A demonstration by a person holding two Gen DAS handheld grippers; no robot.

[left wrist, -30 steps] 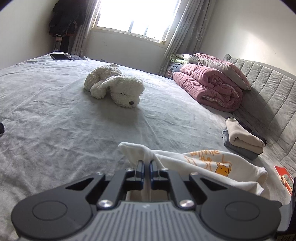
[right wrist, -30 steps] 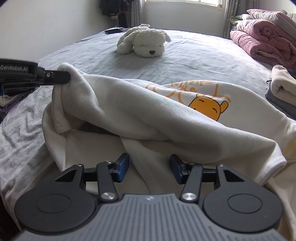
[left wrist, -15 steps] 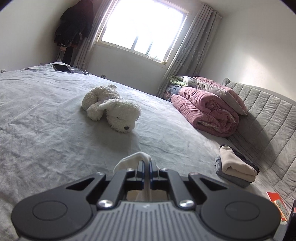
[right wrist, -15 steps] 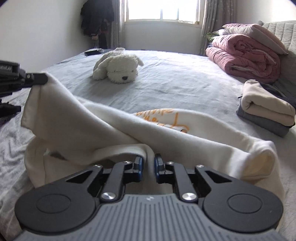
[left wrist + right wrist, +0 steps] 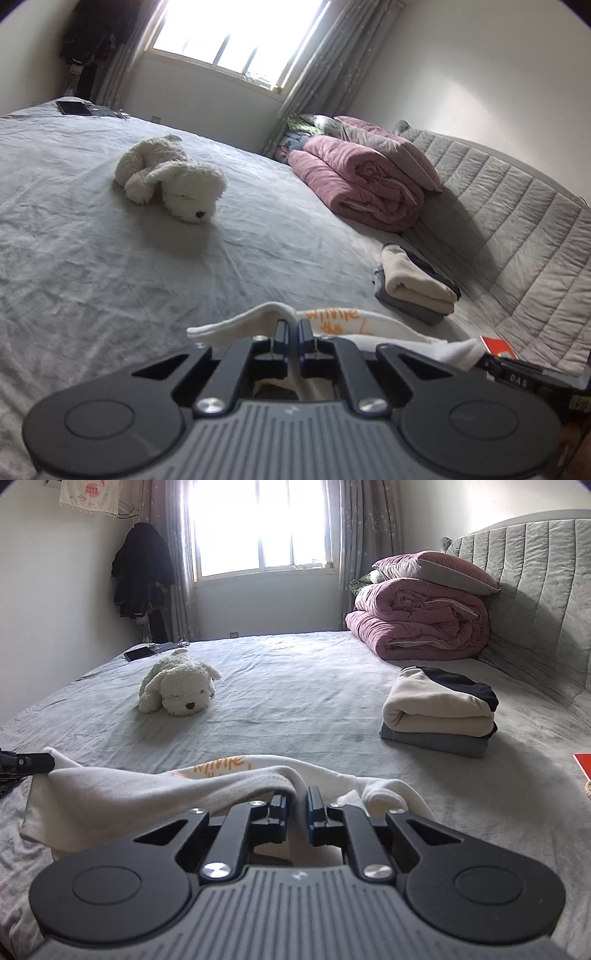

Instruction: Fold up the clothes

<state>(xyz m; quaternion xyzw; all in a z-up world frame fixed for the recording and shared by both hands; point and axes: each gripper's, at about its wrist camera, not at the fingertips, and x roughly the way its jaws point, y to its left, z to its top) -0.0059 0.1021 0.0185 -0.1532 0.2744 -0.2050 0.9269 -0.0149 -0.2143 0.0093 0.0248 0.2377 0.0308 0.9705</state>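
A white shirt with an orange cartoon print lies bunched on the grey bed, held up along one edge. In the left wrist view my left gripper is shut on a fold of the shirt, with cloth running down between its pads. My right gripper has its jaws closing on another fold of the same edge, and cloth is pinched between the pads. In the right wrist view the left gripper's tip grips the shirt's far left corner. Most of the shirt is hidden below both grippers.
A white plush dog lies mid-bed. A stack of folded clothes sits to the right, a rolled pink duvet with a pillow behind it against the padded headboard. A red item lies at the right edge, a dark tablet at the far left.
The right gripper's jaws went from wide apart to closed on the shirt's fold and rose with it. The left gripper lifted slightly and tilted up, still gripping its fold.
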